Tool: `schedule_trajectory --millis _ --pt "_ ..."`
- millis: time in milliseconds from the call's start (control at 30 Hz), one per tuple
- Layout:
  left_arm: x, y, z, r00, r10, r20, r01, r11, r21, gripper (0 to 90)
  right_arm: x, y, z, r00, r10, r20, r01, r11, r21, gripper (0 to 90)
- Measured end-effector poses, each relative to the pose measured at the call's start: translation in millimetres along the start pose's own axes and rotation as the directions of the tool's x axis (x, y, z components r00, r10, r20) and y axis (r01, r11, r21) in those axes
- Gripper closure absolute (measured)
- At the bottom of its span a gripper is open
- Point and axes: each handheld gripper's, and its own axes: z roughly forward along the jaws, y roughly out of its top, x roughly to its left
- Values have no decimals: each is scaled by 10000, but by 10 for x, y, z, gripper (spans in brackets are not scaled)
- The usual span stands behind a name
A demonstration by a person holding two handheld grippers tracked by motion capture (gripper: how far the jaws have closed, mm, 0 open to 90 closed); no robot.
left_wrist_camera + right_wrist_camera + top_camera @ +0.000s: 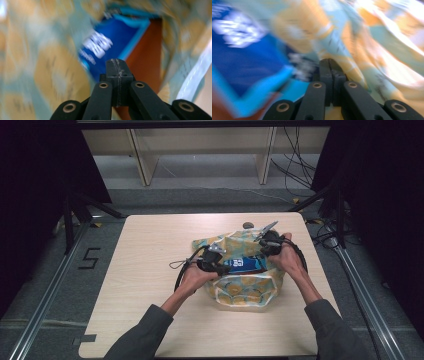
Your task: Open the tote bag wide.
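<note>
A cloth bag (pixel 243 292) with an orange and teal pattern lies on the wooden table (pixel 150 270), its mouth open upward. Inside it sits a blue packet (pixel 248 264) with white print. My left gripper (pixel 223 268) is at the bag's left rim and points into the opening. In the left gripper view, the left gripper (pixel 117 61) is shut with nothing seen between its jaws, ahead of the blue packet (pixel 110 42) and bag cloth (pixel 50 75). My right gripper (pixel 266 251) is at the bag's far right rim. In its own blurred view, the right gripper (pixel 329 61) is shut, close to the packet (pixel 244 57) and cloth (pixel 352 37).
A small dark object (pixel 247 225) lies near the table's far edge behind the bag. A black cable (pixel 181 272) loops from the left gripper across the table. Beyond the table stand wooden shelf legs (pixel 142 162) and floor cables (pixel 295 165).
</note>
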Motion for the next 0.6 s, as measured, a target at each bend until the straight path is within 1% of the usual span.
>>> schedule_trajectory --millis 33,67,100,133,167,200,233,267,300,333,367,400,433,467,500,533,567,600 --pt "0 0 0 10000 0 0 0 10000 0 894 -67 -2 14 9998 175 103 -175 9998 4 900" --pt "-127 -96 -43 9988 316 367 -321 9994 125 893 -127 -7 25 9990 409 193 -410 9992 20 900" --pt "-198 -142 -68 9972 640 387 -655 9972 373 893 -182 -19 37 9980 595 224 -595 9982 8 900" --pt "-280 -194 -75 9958 776 490 -800 9956 482 893 -227 -33 52 9970 742 202 -742 9972 -20 900" --pt "-368 -240 -73 9950 706 701 -736 9964 417 892 -263 -48 75 9958 882 243 -883 9961 17 900" --pt "-438 -276 -62 9926 880 842 -936 9934 659 891 -301 -63 106 9952 938 283 -939 9956 21 900" --pt "-438 -276 -62 9926 880 842 -936 9934 659 888 -301 -63 106 9952 938 283 -939 9956 21 900" --pt "-499 -296 -49 9878 1445 575 -1489 9855 814 881 -339 -94 149 9932 1139 260 -1142 9934 114 900" --pt "-508 -276 -53 9914 1200 520 -1224 9914 466 878 -335 -100 154 9945 1035 138 -1036 9946 66 900" --pt "-485 -227 -75 9897 1303 593 -1323 9907 317 872 -307 -95 112 9953 947 183 -946 9955 -88 900" --pt "-476 -165 -92 9909 1273 443 -1276 9918 59 861 -258 -85 43 9962 868 87 -865 9956 -347 900" --pt "-463 -90 -106 9930 1155 225 -1149 9930 -255 856 -196 -71 -52 9973 729 -122 -735 9961 -489 900" --pt "-427 -1 -125 9919 1270 26 -1268 9911 -407 855 -134 -57 -140 9970 615 -460 -649 9950 -759 900" --pt "-383 84 -137 9909 1329 -228 -1338 9898 -480 851 -77 -51 -226 9975 266 -654 -340 9928 -1152 900" --pt "-343 158 -130 9932 1093 -390 -1116 9916 -649 850 5 -49 -306 9957 263 -884 -394 9880 -1493 900" --pt "-286 221 -124 9943 987 -402 -1012 9927 -658 848 72 -52 -385 9930 1 -1179 -185 9877 -1554 900" --pt "-230 272 -115 9937 946 -600 -987 9927 -697 847 140 -65 -422 9903 -324 -1350 94 9858 -1677 900" --pt "-179 307 -94 9938 869 -696 -921 9930 -744 847 205 -86 -446 9876 -480 -1495 237 9868 -1601 900"
